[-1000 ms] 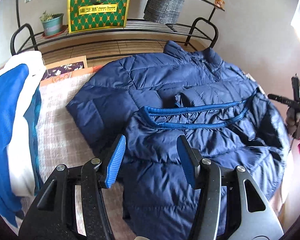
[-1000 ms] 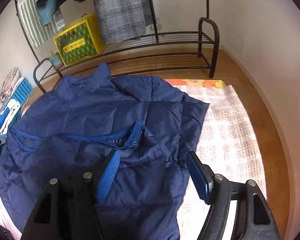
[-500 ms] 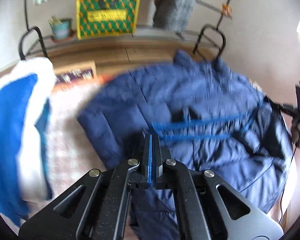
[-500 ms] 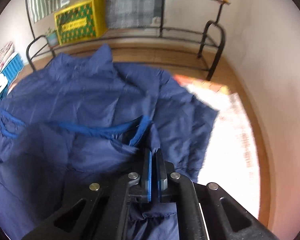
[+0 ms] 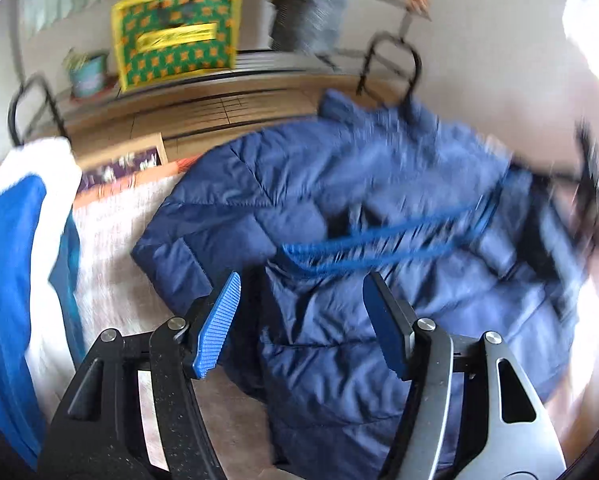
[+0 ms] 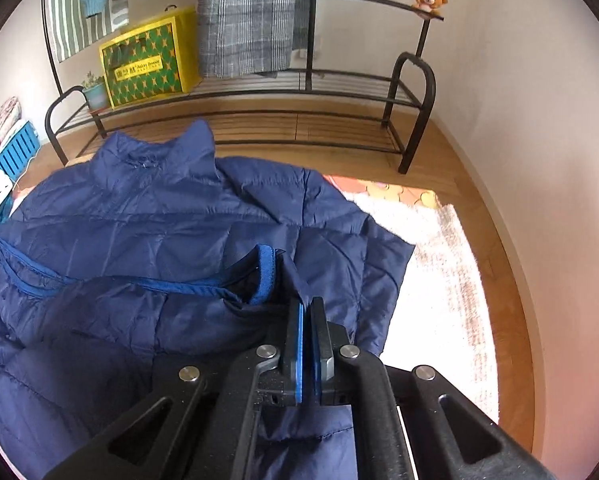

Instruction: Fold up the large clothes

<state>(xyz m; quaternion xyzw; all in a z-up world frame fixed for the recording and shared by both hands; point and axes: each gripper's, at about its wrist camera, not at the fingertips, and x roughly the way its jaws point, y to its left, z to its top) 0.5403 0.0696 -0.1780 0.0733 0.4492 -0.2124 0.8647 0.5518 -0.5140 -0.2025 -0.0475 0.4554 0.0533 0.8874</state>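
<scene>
A navy quilted puffer jacket (image 5: 339, 200) lies spread on a pale rug, its lower half folded up so the bright blue hem trim (image 5: 379, 248) runs across the middle. My left gripper (image 5: 299, 320) is open and empty just above the jacket's left edge. My right gripper (image 6: 306, 320) is shut on a pinch of the jacket (image 6: 159, 220) fabric beside the blue trim corner (image 6: 265, 276). The right gripper also shows blurred at the far right of the left wrist view (image 5: 587, 184).
A black metal rack (image 6: 411, 120) stands behind the rug, holding a yellow-green box (image 6: 147, 68) and a small plant pot (image 6: 95, 94). A blue and white garment (image 5: 15, 260) lies left of the jacket. Pale rug (image 6: 439, 280) and wood floor lie to the right.
My left gripper was shut half a second ago and is now open; a second ago it was open too. My right gripper closed on the jacket fabric and stays shut.
</scene>
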